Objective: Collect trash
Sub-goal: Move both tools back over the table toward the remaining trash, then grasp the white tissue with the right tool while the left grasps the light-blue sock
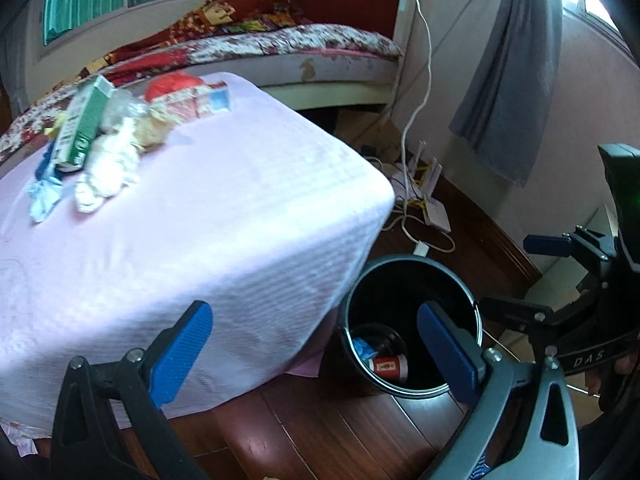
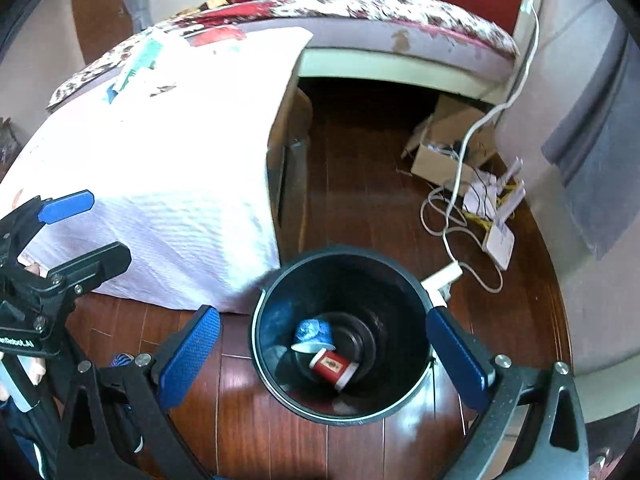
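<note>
A black trash bin (image 2: 416, 280) stands on the wood floor beside the table; it also shows in the left wrist view (image 1: 412, 261). Inside lie a red can (image 2: 330, 366) and a blue wrapper (image 2: 312, 330). Trash sits at the far end of the cloth-covered table (image 1: 208, 216): a green carton (image 1: 82, 124), crumpled white tissues (image 1: 106, 172), a blue wrapper (image 1: 42, 192) and a red package (image 1: 180, 94). My left gripper (image 1: 316, 340) is open and empty at the table's near corner. My right gripper (image 2: 322, 354) is open and empty, straddling the bin from above.
A bed (image 1: 304, 44) stands behind the table. A white cable (image 1: 420, 80), a router (image 2: 500, 236) and a cardboard box (image 2: 444, 148) lie on the floor to the right. A grey curtain (image 1: 512, 72) hangs at the right wall.
</note>
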### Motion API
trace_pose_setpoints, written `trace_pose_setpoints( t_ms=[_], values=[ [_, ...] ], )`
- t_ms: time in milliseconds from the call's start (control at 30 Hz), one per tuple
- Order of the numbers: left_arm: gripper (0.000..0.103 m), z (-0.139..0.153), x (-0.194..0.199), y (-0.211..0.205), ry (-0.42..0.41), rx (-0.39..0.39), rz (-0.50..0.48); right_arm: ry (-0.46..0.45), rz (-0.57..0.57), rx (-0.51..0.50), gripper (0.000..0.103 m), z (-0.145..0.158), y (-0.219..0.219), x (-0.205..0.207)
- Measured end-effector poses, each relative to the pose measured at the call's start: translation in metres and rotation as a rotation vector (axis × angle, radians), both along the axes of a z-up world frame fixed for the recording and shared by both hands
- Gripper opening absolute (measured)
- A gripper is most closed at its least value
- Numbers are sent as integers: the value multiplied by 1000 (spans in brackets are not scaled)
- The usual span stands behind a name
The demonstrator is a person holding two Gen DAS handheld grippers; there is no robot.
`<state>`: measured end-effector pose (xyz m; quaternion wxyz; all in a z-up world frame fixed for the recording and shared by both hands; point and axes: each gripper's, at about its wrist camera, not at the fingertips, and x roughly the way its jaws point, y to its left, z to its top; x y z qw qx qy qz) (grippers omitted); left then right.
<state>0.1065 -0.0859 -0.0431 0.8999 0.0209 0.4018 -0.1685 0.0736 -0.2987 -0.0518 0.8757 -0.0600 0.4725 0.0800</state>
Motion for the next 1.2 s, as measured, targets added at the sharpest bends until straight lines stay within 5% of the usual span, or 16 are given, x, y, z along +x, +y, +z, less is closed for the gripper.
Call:
trace_pose_setpoints(
  t_ms=[867,1200],
  values=[
    [102,43,-14,121,-238,36,287,-250,237,61,103,57,130,23],
    [102,33,7,187,-157,73,412,-254,217,127,103,66,178,72]
  ],
)
